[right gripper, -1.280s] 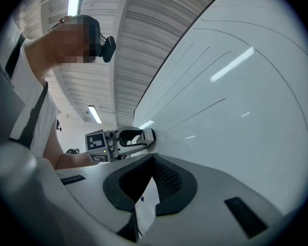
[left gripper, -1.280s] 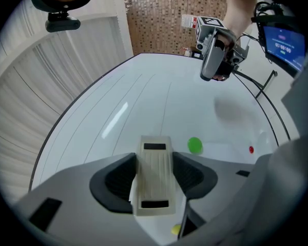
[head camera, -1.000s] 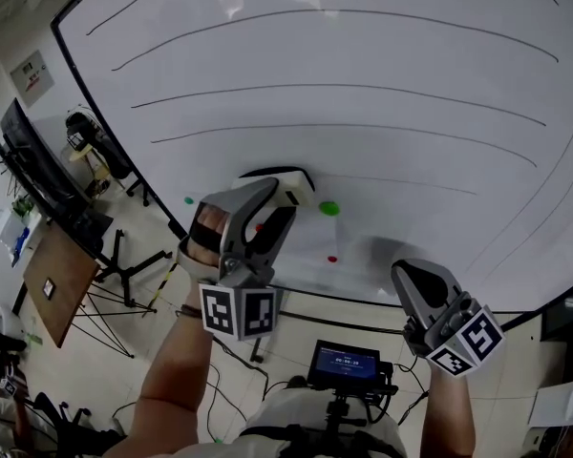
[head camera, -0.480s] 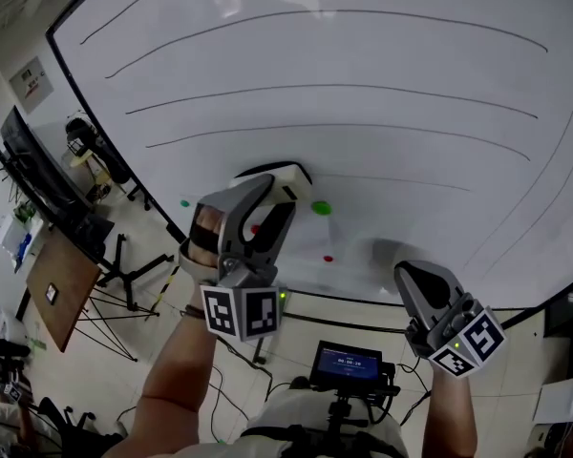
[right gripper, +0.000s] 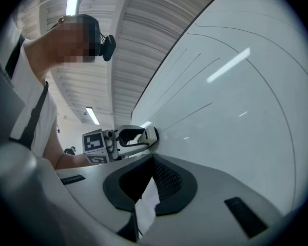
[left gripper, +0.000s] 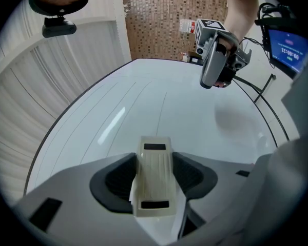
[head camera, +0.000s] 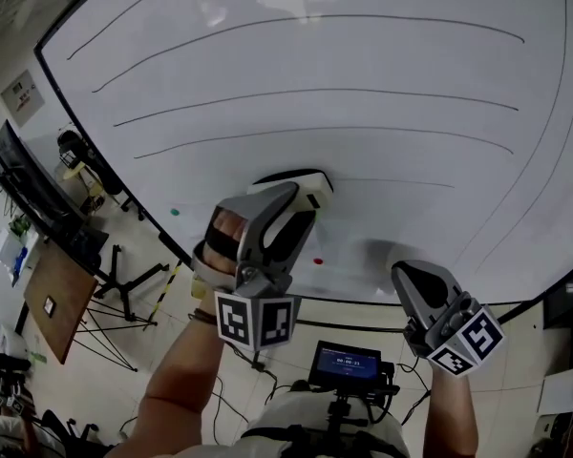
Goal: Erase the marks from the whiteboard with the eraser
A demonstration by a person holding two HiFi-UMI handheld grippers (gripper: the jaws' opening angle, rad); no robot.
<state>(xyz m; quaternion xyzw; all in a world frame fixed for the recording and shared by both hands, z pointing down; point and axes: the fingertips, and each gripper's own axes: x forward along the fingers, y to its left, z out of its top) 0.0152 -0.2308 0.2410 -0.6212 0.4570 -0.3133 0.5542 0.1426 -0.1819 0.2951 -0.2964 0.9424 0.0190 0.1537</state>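
While the left gripper point(head camera: 304, 201) clamps the cream eraser point(left gripper: 154, 176) against the lower whiteboard point(head camera: 363, 55), below curved black lines point(head camera: 315, 132), the right gripper point(head camera: 413, 277) hangs apart, jaws together, empty.

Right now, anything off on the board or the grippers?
Nothing stands out. The left gripper has its jaws shut on the eraser, which lies flat against the whiteboard. The right gripper is shut, empty and held off the board. Drawn lines cross the board above.
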